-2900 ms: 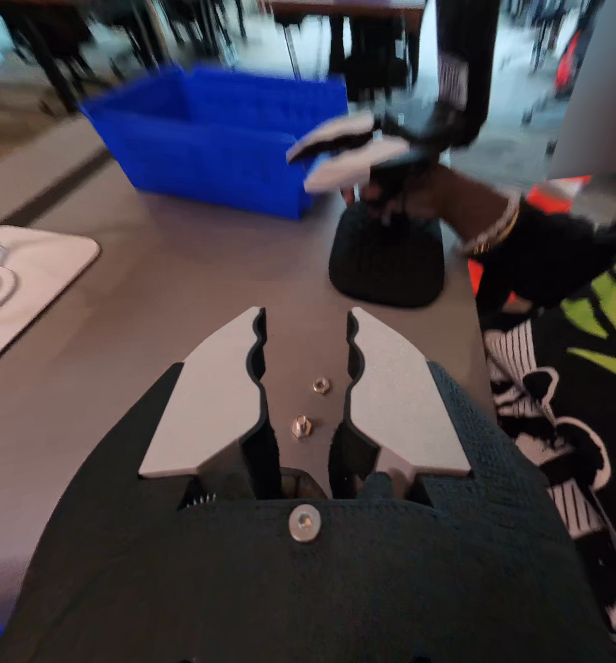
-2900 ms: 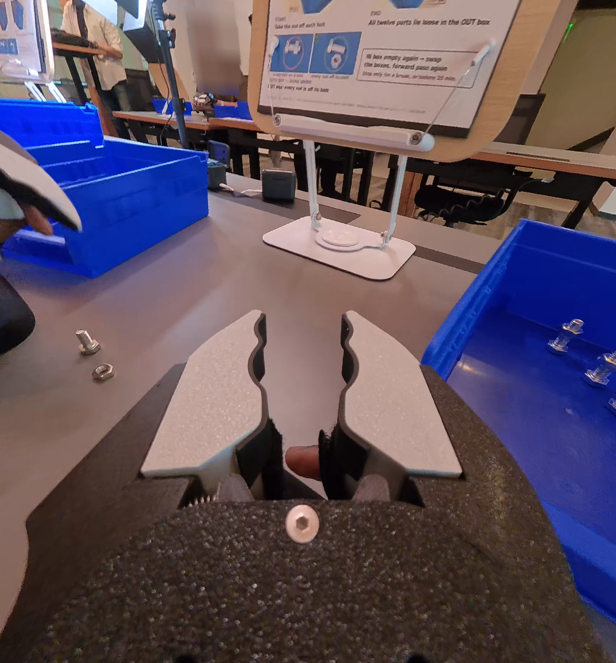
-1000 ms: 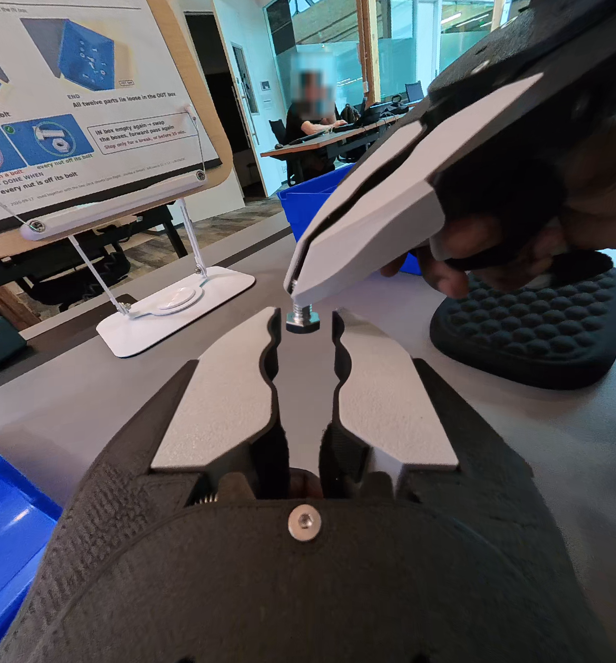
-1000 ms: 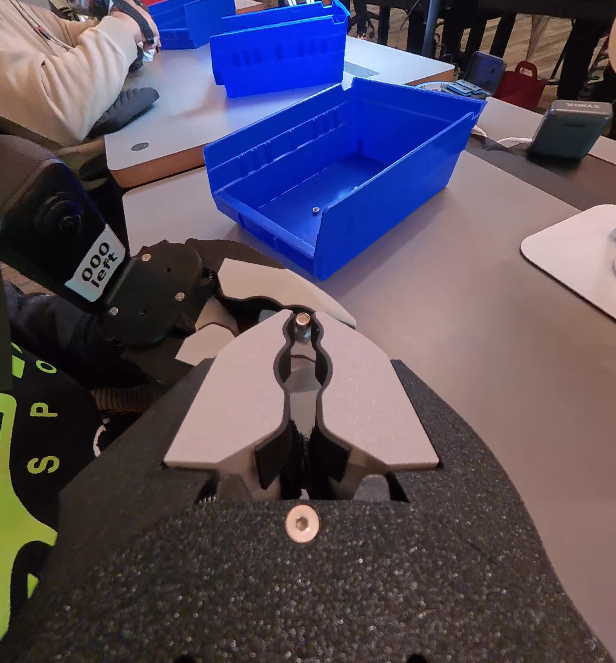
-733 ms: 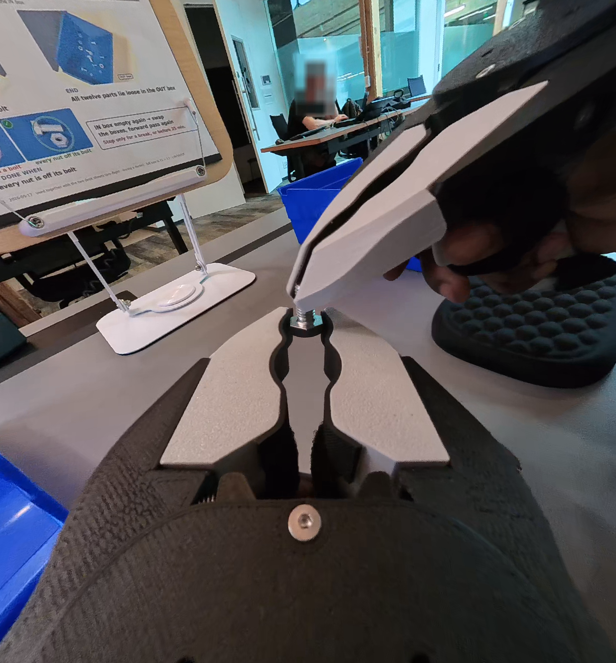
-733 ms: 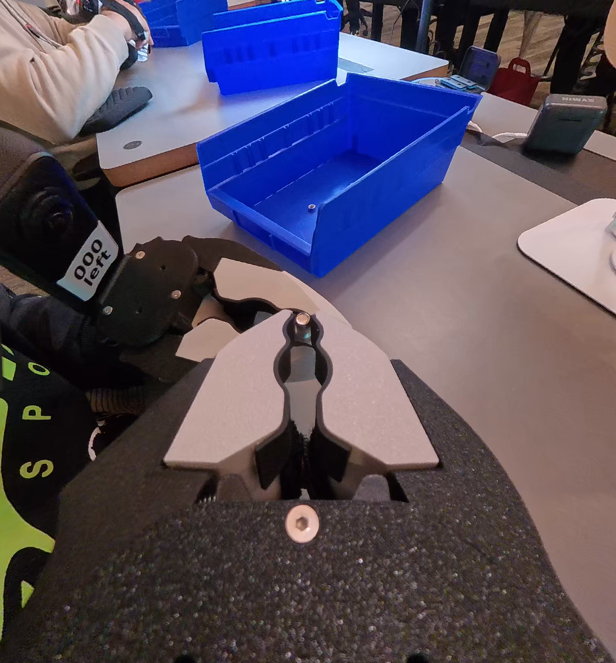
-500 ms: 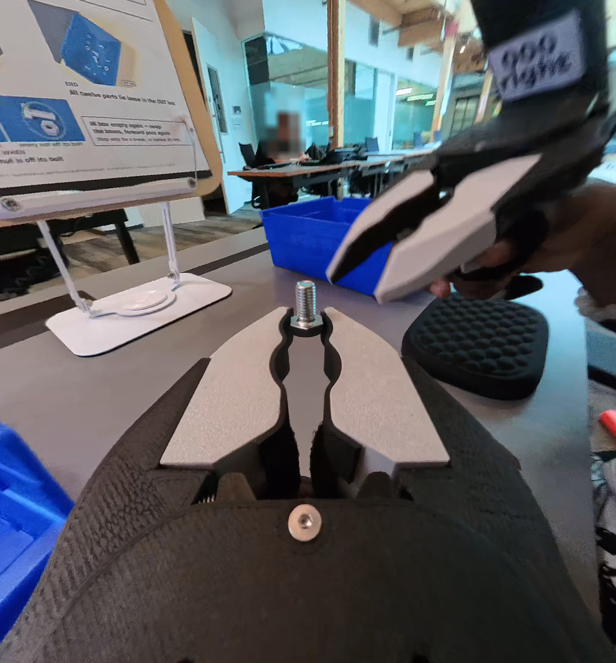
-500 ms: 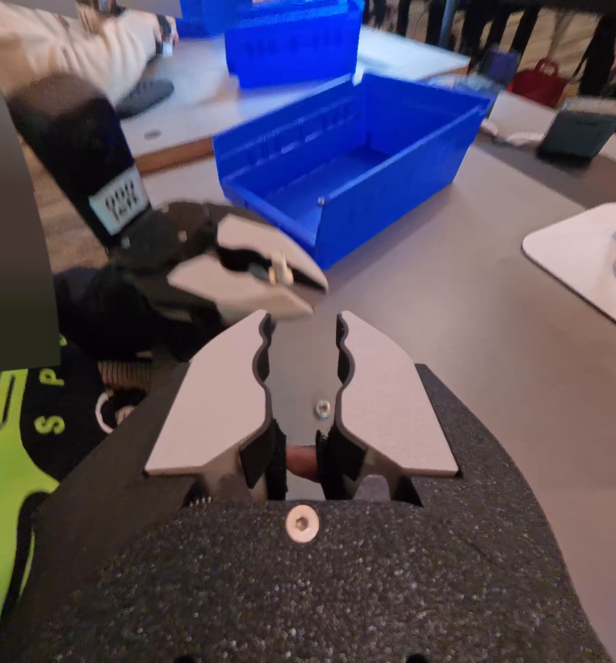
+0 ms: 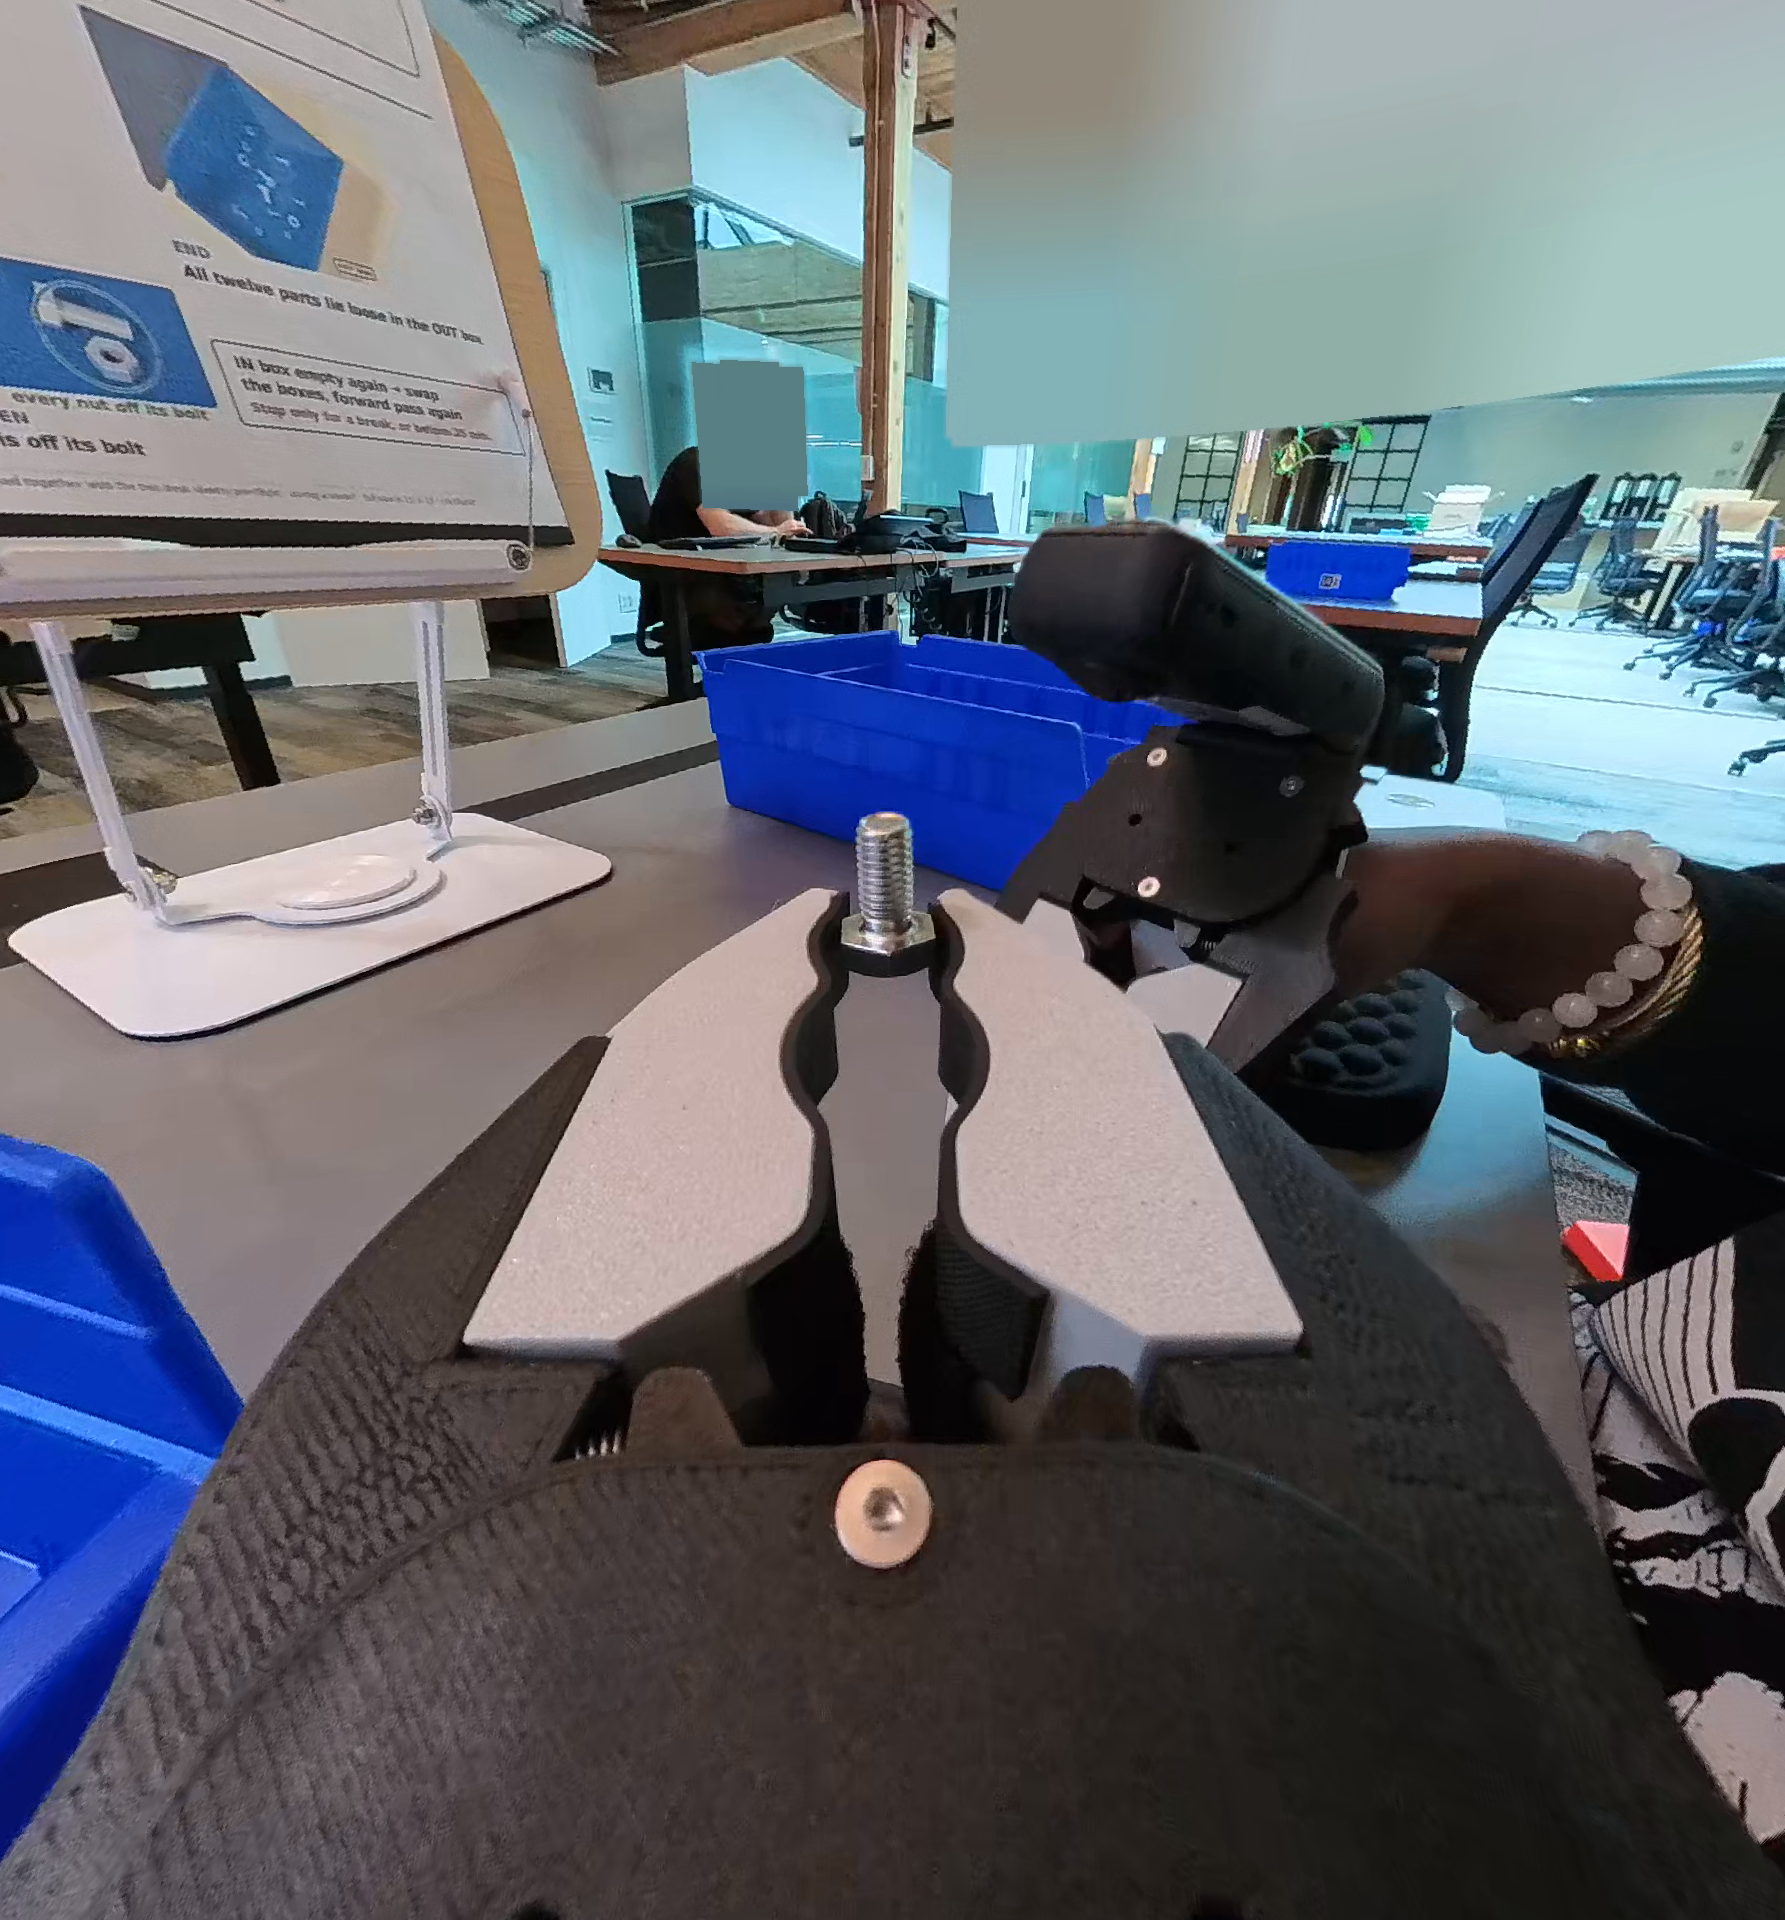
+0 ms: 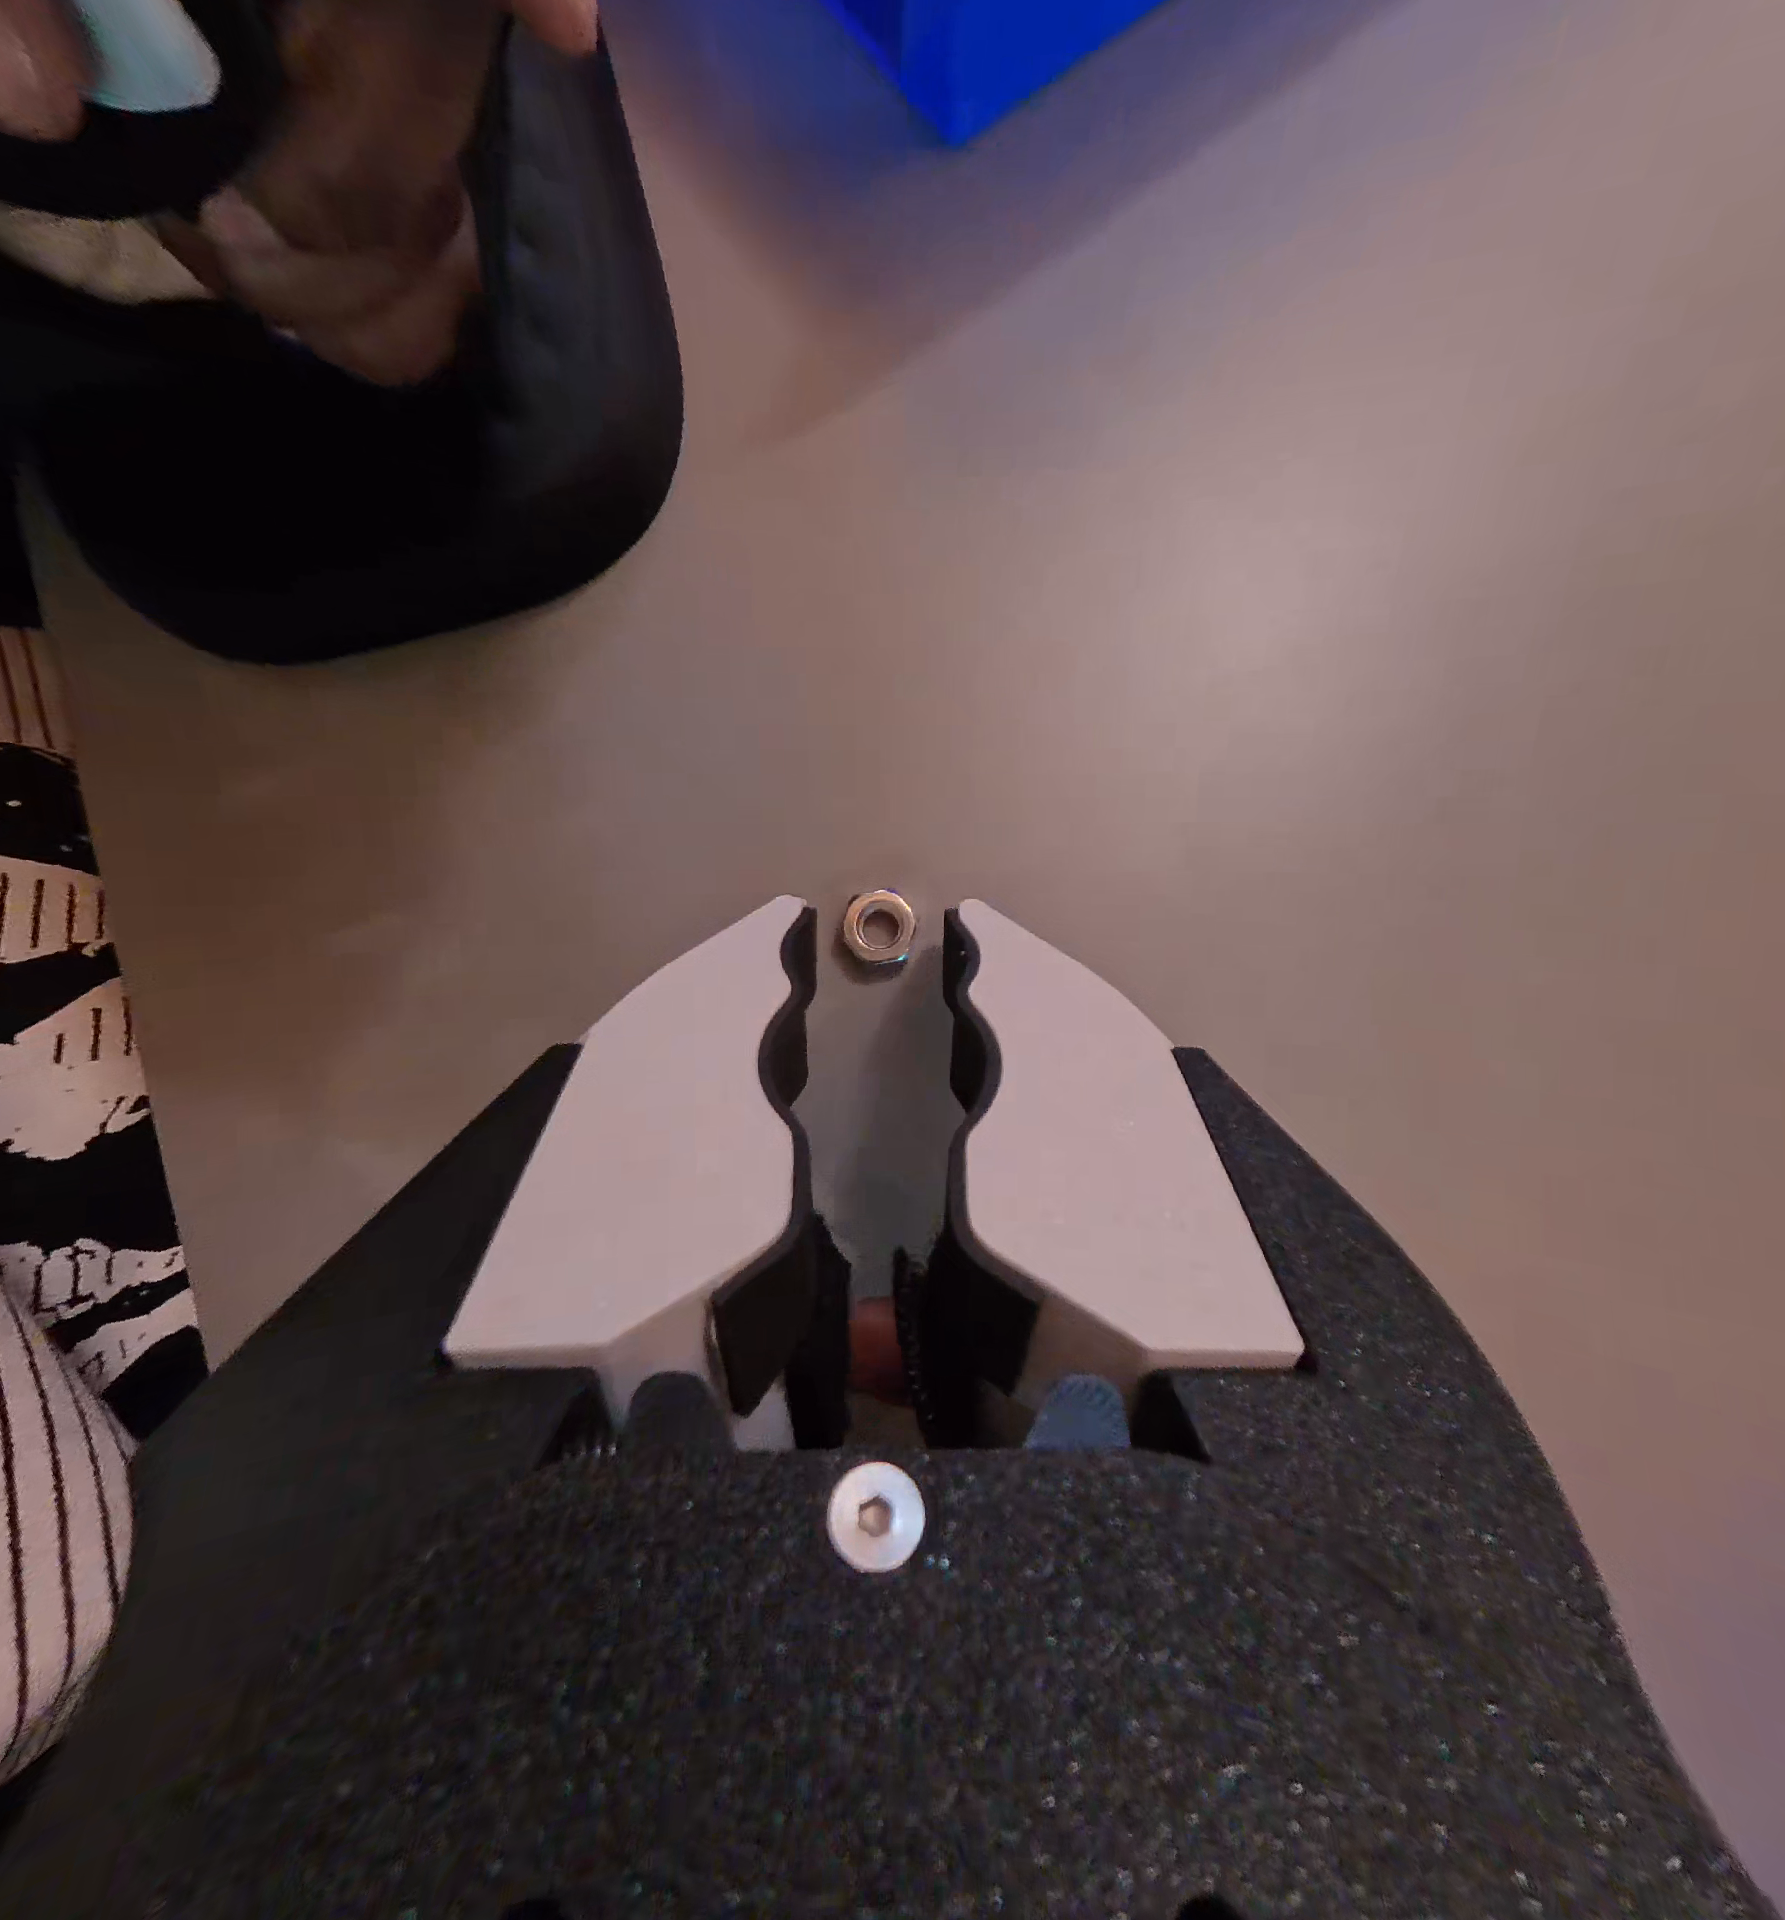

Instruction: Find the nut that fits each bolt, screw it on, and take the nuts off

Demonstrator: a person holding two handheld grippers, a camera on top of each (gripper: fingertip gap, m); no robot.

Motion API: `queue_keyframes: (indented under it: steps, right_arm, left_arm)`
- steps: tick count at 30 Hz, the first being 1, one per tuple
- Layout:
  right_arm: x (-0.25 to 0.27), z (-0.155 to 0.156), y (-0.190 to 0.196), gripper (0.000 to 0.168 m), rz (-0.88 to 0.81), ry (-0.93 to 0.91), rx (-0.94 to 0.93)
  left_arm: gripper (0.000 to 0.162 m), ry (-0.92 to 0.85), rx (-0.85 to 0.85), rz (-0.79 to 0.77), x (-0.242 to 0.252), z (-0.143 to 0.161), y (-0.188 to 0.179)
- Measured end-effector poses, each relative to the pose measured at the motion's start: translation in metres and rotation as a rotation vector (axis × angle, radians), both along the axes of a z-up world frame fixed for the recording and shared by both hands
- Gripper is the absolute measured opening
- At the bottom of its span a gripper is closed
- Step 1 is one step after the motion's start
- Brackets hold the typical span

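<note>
My left gripper (image 9: 885,940) is shut on the hex head of a silver bolt (image 9: 884,868), and its threaded shaft stands upright above the fingertips. My right gripper (image 10: 874,914) is open and points down at the grey table (image 10: 1283,623). A small silver nut (image 10: 874,930) lies flat on the table between its fingertips, touching neither finger. The right gripper also shows in the left wrist view (image 9: 1194,904), low over the table to the right of the bolt, with its fingertips hidden behind my left finger.
A blue bin (image 9: 909,727) stands behind the bolt and another blue bin (image 9: 26,1403) at the lower left. A white stand (image 9: 316,914) holds an instruction board. A black dimpled pad (image 9: 1355,1070) lies at the right. A hand on a black body (image 10: 368,312) shows at the upper left. The gap from one gripper's tips to the other's is roughly 12 cm.
The right gripper let go of the bolt, opened and swung down over the nut on the table. The left gripper closed on the bolt's head and holds it upright.
</note>
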State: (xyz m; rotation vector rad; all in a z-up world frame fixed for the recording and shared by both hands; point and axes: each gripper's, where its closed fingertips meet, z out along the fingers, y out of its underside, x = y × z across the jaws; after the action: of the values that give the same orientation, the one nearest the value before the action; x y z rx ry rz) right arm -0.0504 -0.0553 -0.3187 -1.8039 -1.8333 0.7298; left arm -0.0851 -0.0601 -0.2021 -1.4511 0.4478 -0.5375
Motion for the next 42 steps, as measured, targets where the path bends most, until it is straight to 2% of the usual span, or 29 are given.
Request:
queue_keyframes:
  steps: [8, 12, 15, 20, 23, 31, 42]
  right_arm:
    - [0.000, -0.007, 0.001, 0.015, 0.000, -0.028, 0.031]
    - [0.003, 0.000, 0.004, 0.015, 0.026, 0.002, 0.041]
    - [0.008, 0.038, 0.000, 0.015, 0.123, 0.116, 0.019]
    - [0.018, 0.123, -0.028, 0.015, 0.439, 0.305, 0.028]
    - [0.013, 0.149, -0.050, 0.015, 0.606, 0.344, 0.006]
    - [-0.002, 0.140, -0.072, 0.015, 0.859, 0.209, 0.030]
    - [0.001, 0.128, -0.073, 0.015, 0.967, 0.086, 0.030]
  left_arm:
    - [0.015, -0.001, -0.002, 0.002, 0.000, -0.001, 0.000]
    - [0.015, 0.006, 0.005, -0.039, 0.004, 0.000, -0.003]
    - [0.014, -0.016, 0.016, -0.145, 0.015, 0.002, -0.012]
    - [0.014, -0.071, 0.005, -0.411, 0.041, 0.006, -0.037]
    - [0.015, -0.036, 0.012, -0.479, 0.050, 0.003, -0.046]
    - [0.015, 0.038, -0.035, -0.577, 0.064, -0.008, -0.055]
    - [0.015, 0.060, -0.065, -0.618, 0.069, -0.013, -0.058]
